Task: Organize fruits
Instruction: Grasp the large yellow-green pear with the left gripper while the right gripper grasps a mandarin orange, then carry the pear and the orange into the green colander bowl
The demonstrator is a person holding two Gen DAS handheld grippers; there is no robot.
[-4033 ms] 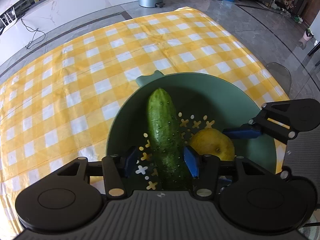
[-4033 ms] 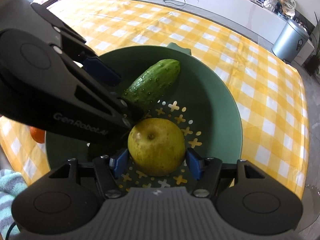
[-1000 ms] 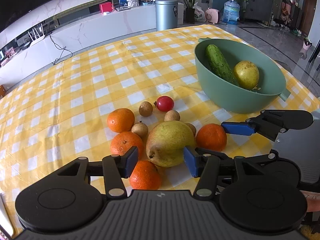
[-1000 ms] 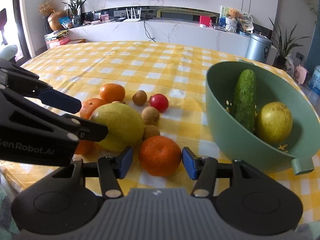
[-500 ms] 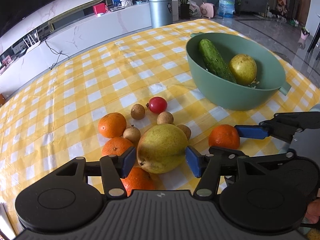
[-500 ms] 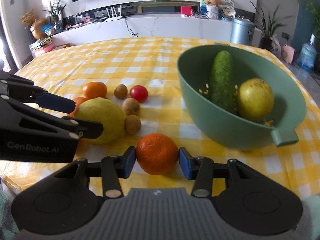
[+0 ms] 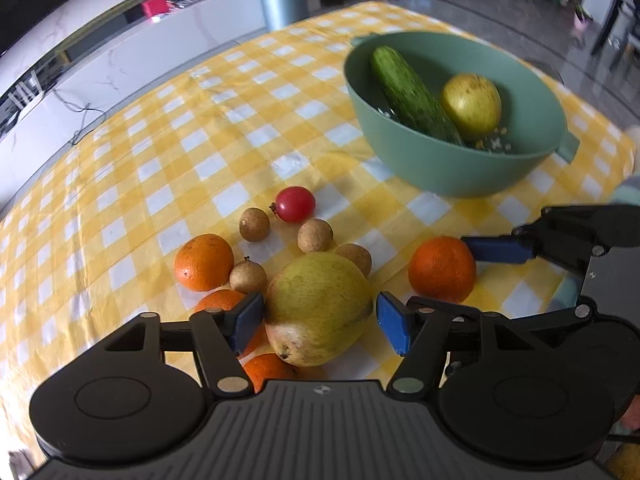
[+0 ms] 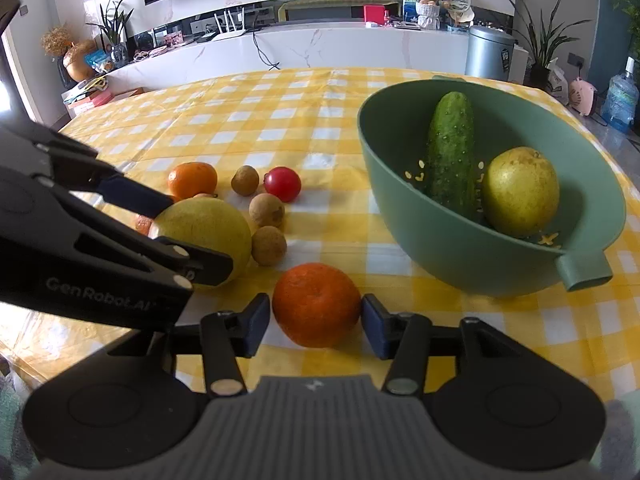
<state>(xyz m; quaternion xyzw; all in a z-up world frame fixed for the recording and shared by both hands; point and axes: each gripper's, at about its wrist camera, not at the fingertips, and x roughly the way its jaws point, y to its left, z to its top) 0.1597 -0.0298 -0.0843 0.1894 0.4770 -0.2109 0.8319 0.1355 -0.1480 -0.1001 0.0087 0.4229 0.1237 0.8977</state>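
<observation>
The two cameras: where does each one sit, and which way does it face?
Left wrist: sits on the left claw, looking down at a pear between its opening jaws; the right claw shows at right.
Right wrist: sits on the right claw, jaws opening around an orange; the left claw shows at left.
Shared: the pear, the orange, the green bowl.

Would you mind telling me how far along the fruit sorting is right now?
Done: the green plastic colander bowl already holds a green cucumber and a yellow pear. In hand: nothing gripped yet; the left gripper is opening around the large yellow-green pear, and the right gripper is opening around a round orange mandarin. Left: other mandarins, small brown longans and a red tomato on the yellow checked tablecloth.
</observation>
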